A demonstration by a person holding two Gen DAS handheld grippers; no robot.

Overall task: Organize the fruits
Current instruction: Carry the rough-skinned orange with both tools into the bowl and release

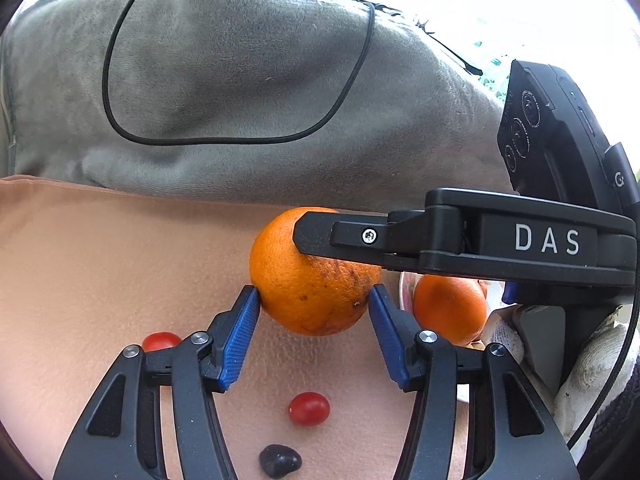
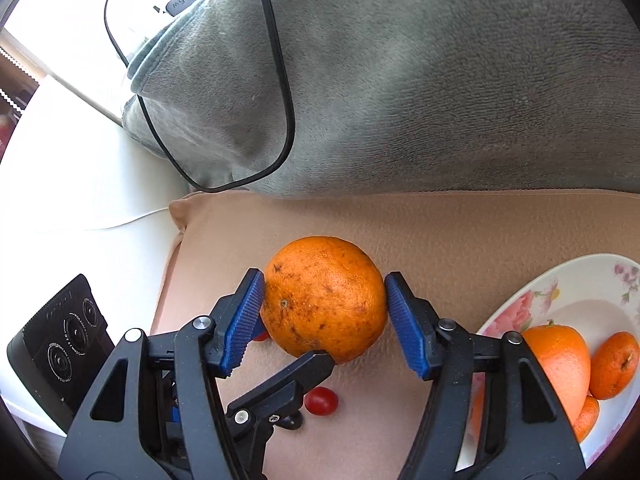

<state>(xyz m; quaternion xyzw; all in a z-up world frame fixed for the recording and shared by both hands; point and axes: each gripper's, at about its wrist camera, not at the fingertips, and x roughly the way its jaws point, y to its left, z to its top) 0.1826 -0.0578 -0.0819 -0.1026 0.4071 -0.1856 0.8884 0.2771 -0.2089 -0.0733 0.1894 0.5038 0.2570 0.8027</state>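
A large orange hangs just above the beige mat, gripped from two sides at once. My left gripper presses its blue pads on the fruit's left and right flanks. My right gripper is shut on the same orange. In the left wrist view one black finger of the right gripper lies across the orange's top. In the right wrist view a left finger touches its underside. A floral plate at the right holds another orange and a tangerine.
Two cherry tomatoes and a small dark fruit lie on the mat below the grippers. A grey blanket with a black cable rises behind the mat. A white-gloved hand holds the right gripper.
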